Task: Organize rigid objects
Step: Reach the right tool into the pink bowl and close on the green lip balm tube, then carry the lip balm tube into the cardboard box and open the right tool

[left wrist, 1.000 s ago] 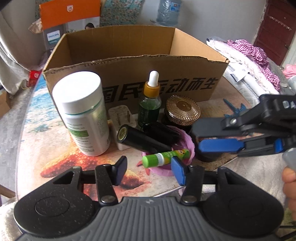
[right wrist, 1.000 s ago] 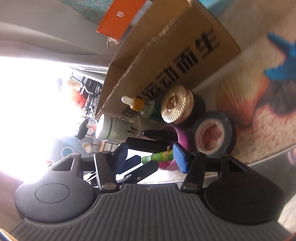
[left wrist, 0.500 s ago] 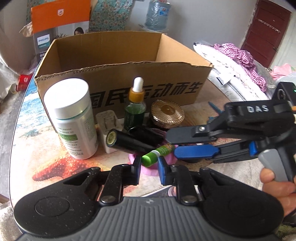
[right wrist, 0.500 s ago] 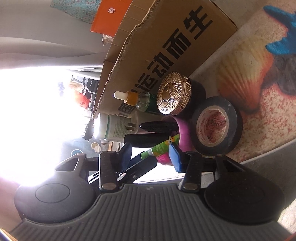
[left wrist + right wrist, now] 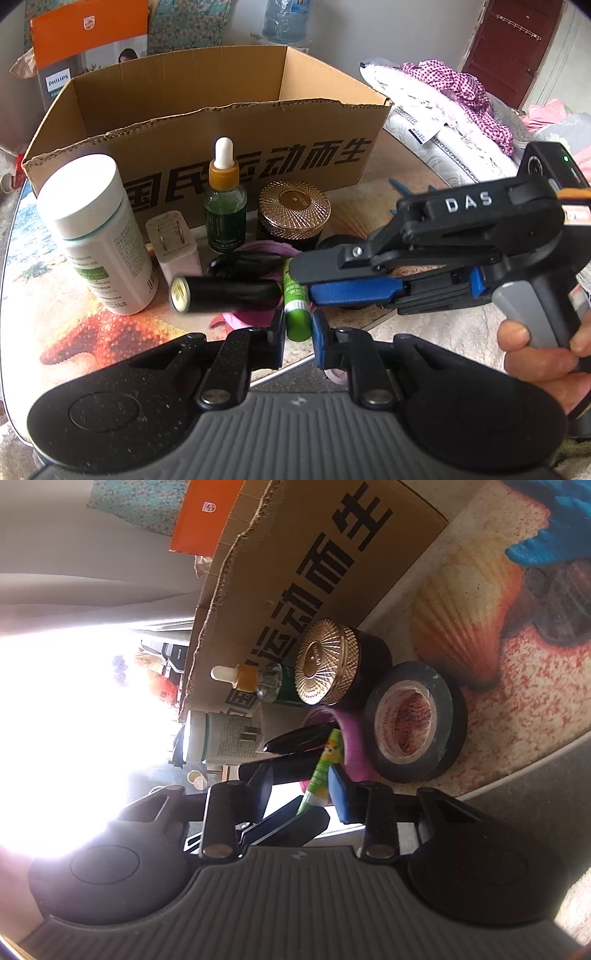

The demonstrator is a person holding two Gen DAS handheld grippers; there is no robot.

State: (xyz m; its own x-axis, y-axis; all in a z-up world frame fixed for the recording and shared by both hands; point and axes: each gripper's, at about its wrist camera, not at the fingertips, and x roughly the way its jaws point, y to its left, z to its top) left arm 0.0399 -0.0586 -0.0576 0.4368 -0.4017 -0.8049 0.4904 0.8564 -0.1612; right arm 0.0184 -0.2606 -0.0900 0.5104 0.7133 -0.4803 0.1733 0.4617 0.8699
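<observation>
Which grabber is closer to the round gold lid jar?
Right. The right gripper reaches in just in front of the dark jar with the ribbed gold lid. The left gripper sits further back, shut on the green glue stick.

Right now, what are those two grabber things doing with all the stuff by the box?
A person is tidying. The left gripper is shut on the green tube. The right gripper has just been closing around the black cylinder, which lies across the purple cup. The cardboard box looks empty.
</observation>
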